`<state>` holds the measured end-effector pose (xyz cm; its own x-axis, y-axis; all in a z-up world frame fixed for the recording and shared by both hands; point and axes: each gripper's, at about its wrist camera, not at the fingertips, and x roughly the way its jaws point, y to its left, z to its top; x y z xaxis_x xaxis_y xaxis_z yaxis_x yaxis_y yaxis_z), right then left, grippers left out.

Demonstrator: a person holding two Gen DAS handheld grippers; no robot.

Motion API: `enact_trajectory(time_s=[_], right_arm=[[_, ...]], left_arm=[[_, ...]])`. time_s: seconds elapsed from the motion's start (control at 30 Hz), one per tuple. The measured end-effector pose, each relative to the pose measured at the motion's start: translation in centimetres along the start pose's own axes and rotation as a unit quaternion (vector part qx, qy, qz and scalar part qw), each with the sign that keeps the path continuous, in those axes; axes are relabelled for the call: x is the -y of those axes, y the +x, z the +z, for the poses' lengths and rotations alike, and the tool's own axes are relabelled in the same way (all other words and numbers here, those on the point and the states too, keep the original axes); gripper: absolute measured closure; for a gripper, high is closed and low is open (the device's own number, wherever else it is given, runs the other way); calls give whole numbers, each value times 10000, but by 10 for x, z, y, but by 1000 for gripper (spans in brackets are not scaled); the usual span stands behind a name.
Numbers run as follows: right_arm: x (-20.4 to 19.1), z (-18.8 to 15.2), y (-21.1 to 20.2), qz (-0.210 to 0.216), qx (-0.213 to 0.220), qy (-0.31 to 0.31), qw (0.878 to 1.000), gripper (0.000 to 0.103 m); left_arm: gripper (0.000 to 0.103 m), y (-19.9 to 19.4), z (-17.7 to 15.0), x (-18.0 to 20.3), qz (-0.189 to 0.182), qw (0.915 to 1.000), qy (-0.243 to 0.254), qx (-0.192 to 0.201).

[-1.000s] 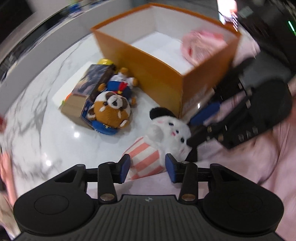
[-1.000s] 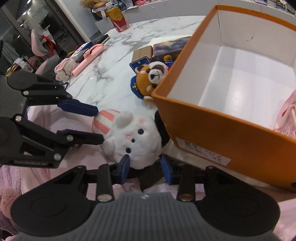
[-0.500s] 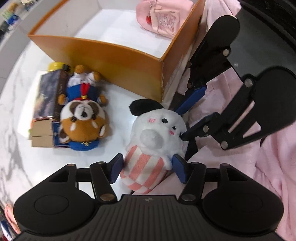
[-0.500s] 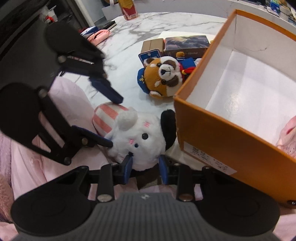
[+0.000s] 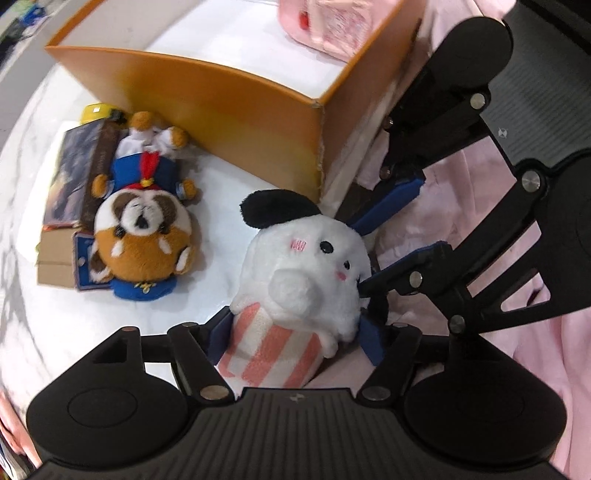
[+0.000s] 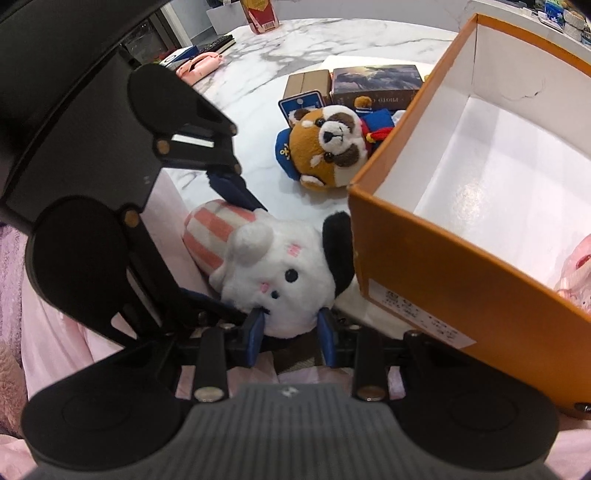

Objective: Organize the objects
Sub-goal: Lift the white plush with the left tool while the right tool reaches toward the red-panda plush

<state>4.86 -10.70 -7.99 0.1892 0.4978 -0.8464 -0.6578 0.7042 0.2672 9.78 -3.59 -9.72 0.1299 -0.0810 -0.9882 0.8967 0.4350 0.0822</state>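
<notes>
A white plush dog with black ears and a pink-striped body lies on the marble table beside the orange box. My left gripper has its blue pads on either side of the striped body. My right gripper is shut on the plush's head. A brown raccoon plush in a blue sailor suit lies to the left, also seen in the right wrist view. A pink item lies inside the box.
A dark book, a cardboard packet and a yellow item lie behind the raccoon plush. Pink cloth covers the near edge. A pink phone and a red carton sit at the table's far side.
My left gripper has moved in so that its pads now flank the striped body. My right gripper has stayed clamped on the plush's head. The plush has barely shifted.
</notes>
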Motion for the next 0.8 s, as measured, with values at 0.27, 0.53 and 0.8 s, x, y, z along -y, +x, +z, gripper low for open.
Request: enact_trajectory(time_s=[0.27, 0.53, 0.8], right_arm=[[-15, 5, -9, -47, 85, -246, 9996, 72], [-34, 14, -33, -130, 256, -861, 9959, 72], [-37, 47, -53, -307, 291, -1757, 9835, 72]], left_arm=[[38, -23, -24, -9, 542, 9944, -848, 309], [47, -58, -46, -37, 347, 9669, -2281, 1085], [48, -89, -73, -62, 239, 9248, -3336, 1813]])
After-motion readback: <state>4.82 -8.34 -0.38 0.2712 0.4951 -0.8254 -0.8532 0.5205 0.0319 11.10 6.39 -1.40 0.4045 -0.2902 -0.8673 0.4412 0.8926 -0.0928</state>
